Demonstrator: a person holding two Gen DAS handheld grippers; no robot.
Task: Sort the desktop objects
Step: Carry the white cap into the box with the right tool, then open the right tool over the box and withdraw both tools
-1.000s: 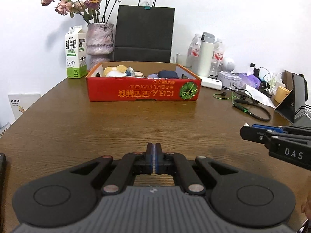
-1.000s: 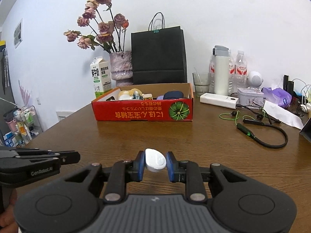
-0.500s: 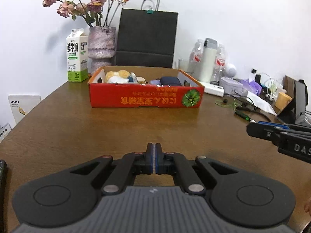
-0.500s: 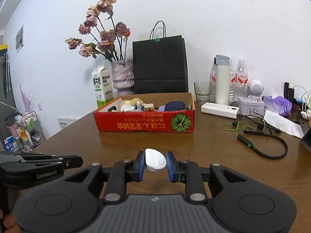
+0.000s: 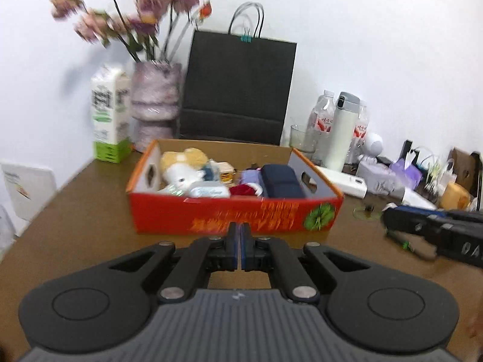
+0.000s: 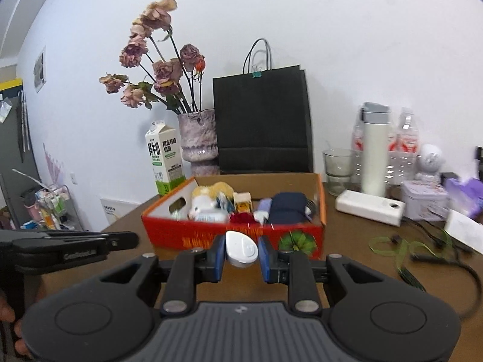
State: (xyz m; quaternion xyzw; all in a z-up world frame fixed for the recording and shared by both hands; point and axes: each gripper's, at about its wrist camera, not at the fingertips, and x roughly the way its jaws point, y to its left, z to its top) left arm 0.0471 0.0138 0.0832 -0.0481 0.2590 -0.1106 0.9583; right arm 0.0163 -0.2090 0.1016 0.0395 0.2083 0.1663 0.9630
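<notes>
Tabletop; right tool [image 6: 241, 249] level, clamping white case [image 6: 241, 249].

Red cardboard box [image 6: 238, 235] mid-table; milk carton [image 6: 165, 163], vase [image 6: 199, 141], black paper bag [image 6: 262, 120] behind it; white power bank [image 6: 369, 207] to its right.

The milk carton [image 6: 165, 157] near the tabletop's far left edge bears large Chinese characters reading 鲜牛奶. The left claw [image 6: 120, 239] carries "GenRobot.AI" on its side. The red box [image 6: 241, 236] shows upside-down yellow print, too blurred to read.
</notes>
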